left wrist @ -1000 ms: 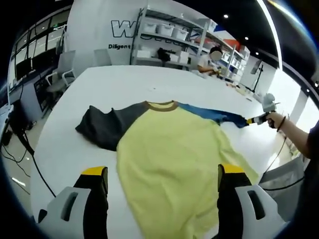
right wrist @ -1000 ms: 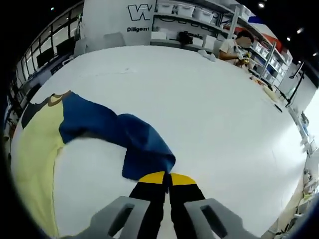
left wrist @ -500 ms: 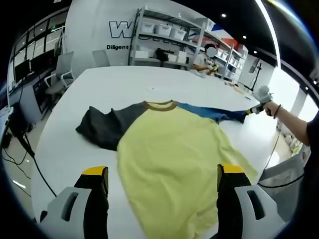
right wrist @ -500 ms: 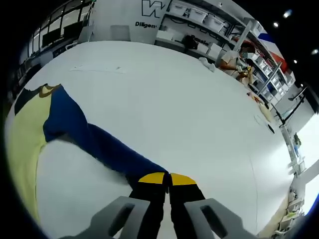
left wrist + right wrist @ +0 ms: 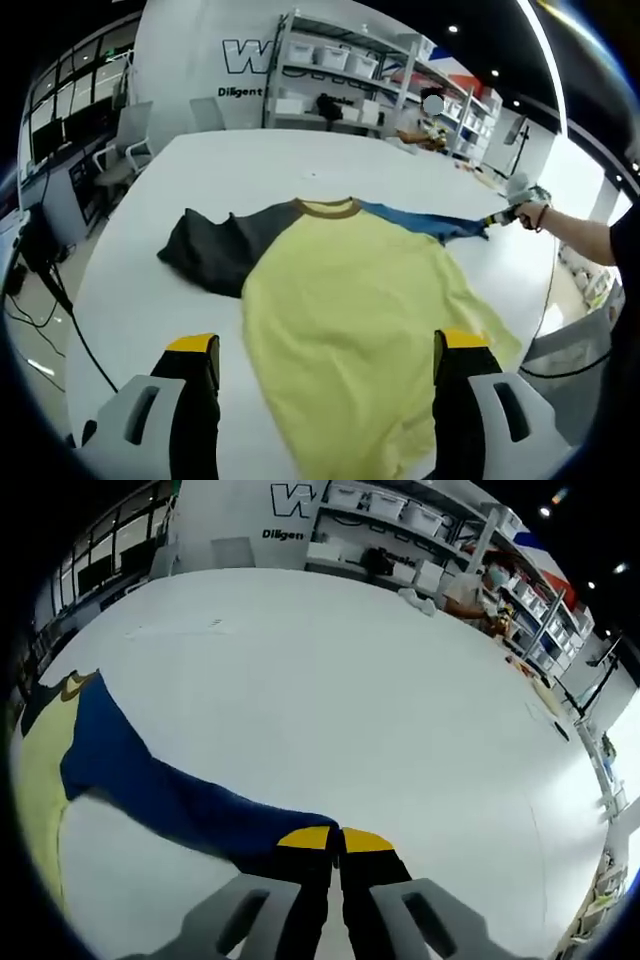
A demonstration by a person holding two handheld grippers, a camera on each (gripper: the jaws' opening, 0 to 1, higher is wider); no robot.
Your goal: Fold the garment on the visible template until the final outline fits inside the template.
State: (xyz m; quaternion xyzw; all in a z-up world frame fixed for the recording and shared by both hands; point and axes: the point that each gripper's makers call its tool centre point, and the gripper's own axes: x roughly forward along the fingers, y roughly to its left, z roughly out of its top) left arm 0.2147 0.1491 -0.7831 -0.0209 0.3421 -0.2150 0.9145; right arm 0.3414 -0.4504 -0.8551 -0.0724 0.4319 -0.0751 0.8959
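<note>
The yellow shirt [image 5: 350, 330] lies spread on the white counter [image 5: 150, 290]. The right gripper [image 5: 334, 838], jaws pinched together, holds its blue sleeve [image 5: 170, 795] stretched toward the counter's edge. The left gripper [image 5: 325, 345] hovers wide open, empty, over the hem. In the left gripper view, the dark sleeve [image 5: 215, 250] lies bunched; shelving [image 5: 340, 85] and chairs [image 5: 125, 150] stand beyond.

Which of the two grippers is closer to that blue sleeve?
Right. The right gripper is shut on the cuff of the blue sleeve, pulling it out straight. The left gripper hangs open over the yellow body of the shirt, away from the sleeve.
</note>
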